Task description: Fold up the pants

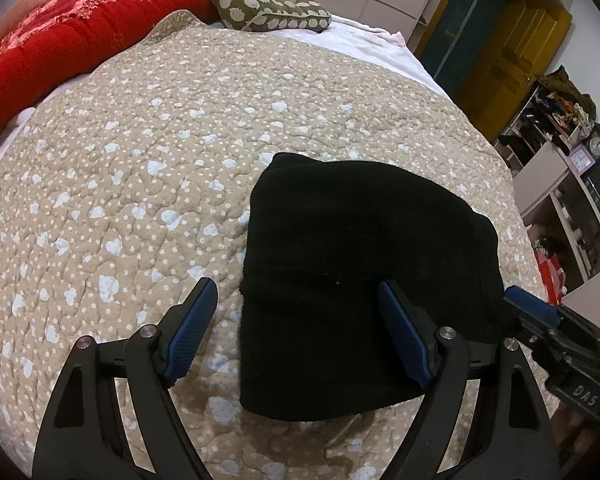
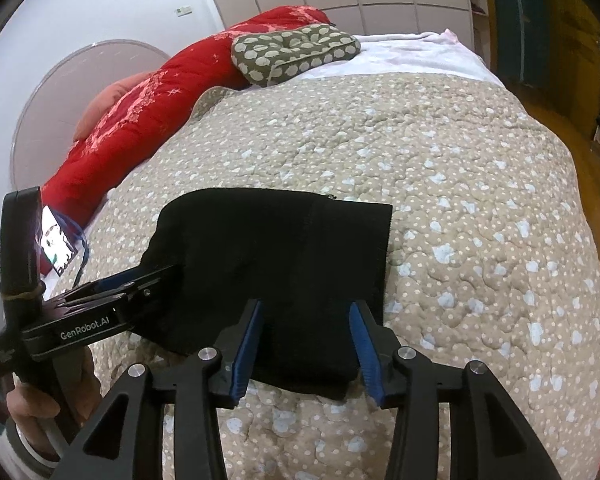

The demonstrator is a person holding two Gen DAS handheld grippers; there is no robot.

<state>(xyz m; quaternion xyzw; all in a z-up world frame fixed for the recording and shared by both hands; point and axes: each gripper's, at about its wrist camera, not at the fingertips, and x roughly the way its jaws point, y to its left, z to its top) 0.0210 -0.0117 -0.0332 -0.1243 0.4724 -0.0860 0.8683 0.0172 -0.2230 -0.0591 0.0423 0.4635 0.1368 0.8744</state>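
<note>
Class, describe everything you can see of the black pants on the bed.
The black pants look like soft knit fabric, already folded into a compact, roughly rectangular bundle lying flat on the beige spotted quilt. One edge is straight with a seam, and layers show at the near end. The left claw is open, one finger over the fabric. The right claw is open, its fingers either side of the near end. No grip on the cloth is visible.
</note>
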